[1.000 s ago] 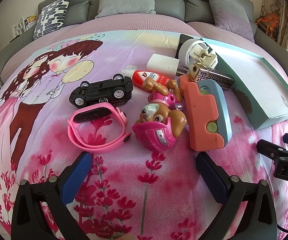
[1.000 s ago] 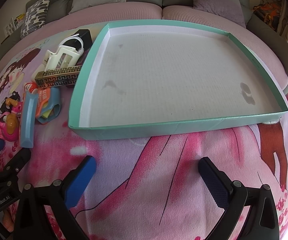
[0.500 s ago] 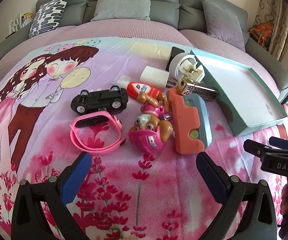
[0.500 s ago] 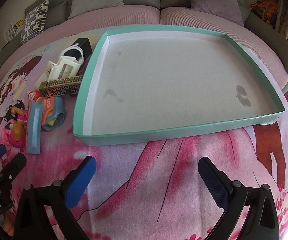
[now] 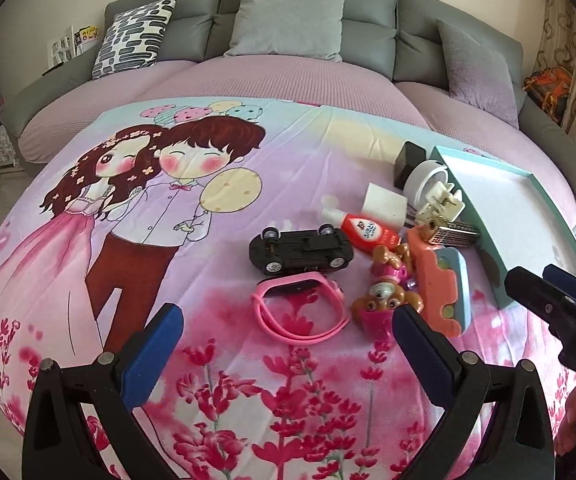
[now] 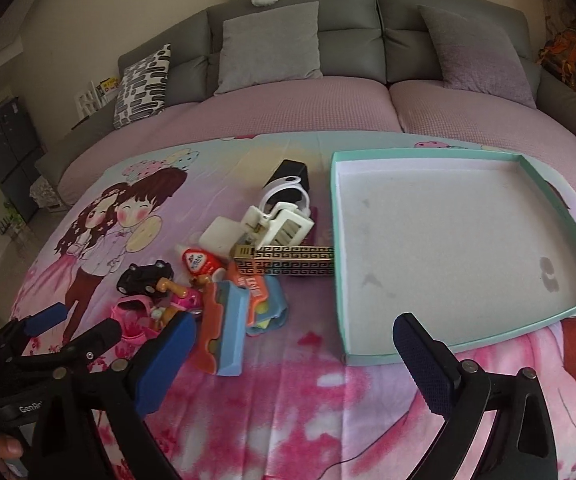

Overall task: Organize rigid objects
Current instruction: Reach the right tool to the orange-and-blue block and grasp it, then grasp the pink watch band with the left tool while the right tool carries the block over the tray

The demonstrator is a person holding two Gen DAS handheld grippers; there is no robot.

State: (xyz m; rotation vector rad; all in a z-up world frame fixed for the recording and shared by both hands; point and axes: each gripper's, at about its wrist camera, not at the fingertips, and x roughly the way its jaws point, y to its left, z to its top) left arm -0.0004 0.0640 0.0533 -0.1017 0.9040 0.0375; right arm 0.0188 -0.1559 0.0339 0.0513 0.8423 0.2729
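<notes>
1. Pink-and-lilac cartoon bedspread fills both of my wrist views; a pile of small hard objects lies on it beside a teal-rimmed shallow box, whose white floor holds nothing.
2. My left gripper hangs over the bedspread with its blue pads spread wide and nothing between them; the pink watch band lies just ahead of it, flat on the cloth.
3. My right gripper is likewise released, its jaws having just narrowed a little with only bedspread between them; its right finger overlaps the box's near rim in the picture.
4. In the pile: a black toy car lies on its roof, wheels up, just behind the watch band; a red-and-white glue bottle lies on its side next to it; a brown puppy figure in a pink shell touches an orange-and-blue case.
5. Nearer the box, a gold-and-black patterned bar rests against the box's left wall; a white plastic clip sits behind it, with a black block farther back.
6. Grey sofa cushions line the far edge of the bed.
</notes>
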